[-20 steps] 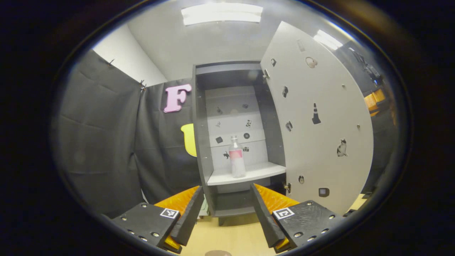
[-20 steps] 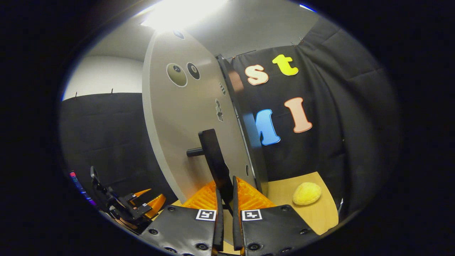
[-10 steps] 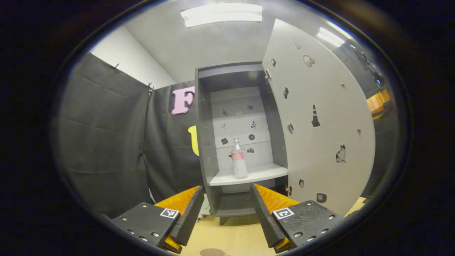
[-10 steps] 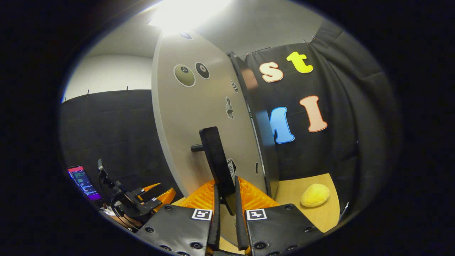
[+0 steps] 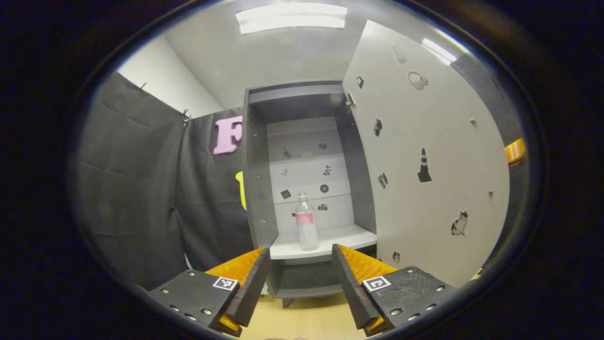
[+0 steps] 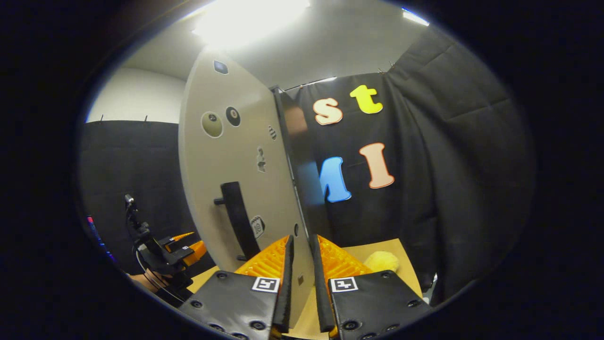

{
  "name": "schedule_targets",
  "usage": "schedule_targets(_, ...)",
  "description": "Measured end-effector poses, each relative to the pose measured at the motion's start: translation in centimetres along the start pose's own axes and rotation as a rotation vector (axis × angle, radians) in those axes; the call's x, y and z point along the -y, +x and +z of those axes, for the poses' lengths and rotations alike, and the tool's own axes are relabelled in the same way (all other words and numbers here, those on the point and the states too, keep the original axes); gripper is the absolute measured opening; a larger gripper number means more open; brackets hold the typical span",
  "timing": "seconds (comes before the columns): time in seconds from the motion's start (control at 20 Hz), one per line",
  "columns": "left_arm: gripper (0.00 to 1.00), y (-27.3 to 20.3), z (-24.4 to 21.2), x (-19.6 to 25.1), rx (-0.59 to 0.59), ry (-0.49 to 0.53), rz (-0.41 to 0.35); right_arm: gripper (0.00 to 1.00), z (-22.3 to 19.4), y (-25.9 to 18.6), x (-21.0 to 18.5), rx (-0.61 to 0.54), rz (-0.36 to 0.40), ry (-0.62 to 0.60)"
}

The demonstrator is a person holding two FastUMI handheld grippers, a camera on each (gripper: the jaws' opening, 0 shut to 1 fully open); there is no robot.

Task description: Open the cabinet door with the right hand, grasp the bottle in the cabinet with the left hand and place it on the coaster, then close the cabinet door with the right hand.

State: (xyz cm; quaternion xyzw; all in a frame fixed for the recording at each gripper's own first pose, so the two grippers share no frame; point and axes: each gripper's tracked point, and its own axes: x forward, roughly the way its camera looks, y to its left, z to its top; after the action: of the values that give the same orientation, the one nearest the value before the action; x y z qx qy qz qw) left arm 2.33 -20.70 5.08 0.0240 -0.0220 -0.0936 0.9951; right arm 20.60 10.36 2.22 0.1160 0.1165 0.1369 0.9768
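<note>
Open path to the cabinet shelf

The cabinet door [image 5: 424, 160] stands swung wide to the right, leaving the opening free; the bottle [image 5: 305, 223] stands alone on the shelf [image 5: 339, 238], apart from both side walls, with room above it.

1. Your left gripper view is evenly lit by a ceiling light panel [image 5: 291, 17] above the cabinet [image 5: 302, 189]; its lower compartment, under the shelf, sits in shadow.
2. In your right gripper view, glare from the ceiling light [image 6: 250, 19] blows out above the cabinet door [image 6: 236, 174].
3. Fisheye distortion bows the door's edges in both views.
4. Focus is sharp; no blur.
</note>
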Motion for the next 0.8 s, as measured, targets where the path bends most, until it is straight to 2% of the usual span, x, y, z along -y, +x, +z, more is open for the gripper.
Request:
schedule_targets(0.05,0.78,1.0,0.1,0.1,0.0,-0.009,-0.01,0.48,0.3,-0.3,1.1,0.015,-0.037,-0.009)
schedule_targets(0.1,0.78,2.1,0.1,0.1,-0.002,-0.016,-0.021,0.65,0.5,-0.3,2.6,0.028,-0.086,-0.021)
schedule_targets(0.15,0.82,3.2,0.2,0.1,-0.006,-0.02,-0.035,1.0,0.8,-0.5,3.6,0.039,-0.125,-0.036)
schedule_targets(0.2,0.78,4.6,0.2,0.0,-0.01,-0.024,-0.044,0.99,0.9,-0.1,4.5,0.047,-0.173,-0.055)
schedule_targets(0.25,0.78,5.8,0.1,-0.1,-0.014,-0.029,-0.056,0.92,1.1,0.1,5.4,0.055,-0.217,-0.079)
schedule_targets(0.3,0.78,7.1,0.2,-0.2,-0.017,-0.036,-0.063,0.98,1.2,0.3,6.2,0.06,-0.259,-0.101)
schedule_targets(0.35,0.78,8.4,0.1,-0.3,-0.022,-0.041,-0.072,0.98,1.2,0.5,6.9,0.059,-0.293,-0.121)
schedule_targets(0.45,0.78,11.2,0.0,-0.8,-0.03,-0.043,-0.085,0.98,0.8,0.9,7.7,0.048,-0.338,-0.151)
schedule_targets(0.5,0.78,12.6,-0.3,-1.0,-0.033,-0.041,-0.089,0.92,0.4,1.2,8.1,0.036,-0.355,-0.158)
schedule_targets(0.55,0.78,13.9,-0.4,-1.2,-0.035,-0.039,-0.093,0.98,0.0,1.5,8.5,0.023,-0.374,-0.159)
schedule_targets(0.7,0.8,17.3,-1.0,-1.4,-0.036,-0.054,-0.105,0.98,-1.3,2.1,9.7,-0.01,-0.426,-0.151)
schedule_targets(0.75,0.8,18.4,-1.4,-1.3,-0.044,-0.069,-0.114,0.92,-1.8,2.2,10.1,-0.02,-0.446,-0.148)
schedule_targets(0.8,0.8,19.6,-1.8,-1.2,-0.046,-0.082,-0.122,0.98,-2.1,2.3,10.3,-0.028,-0.463,-0.145)
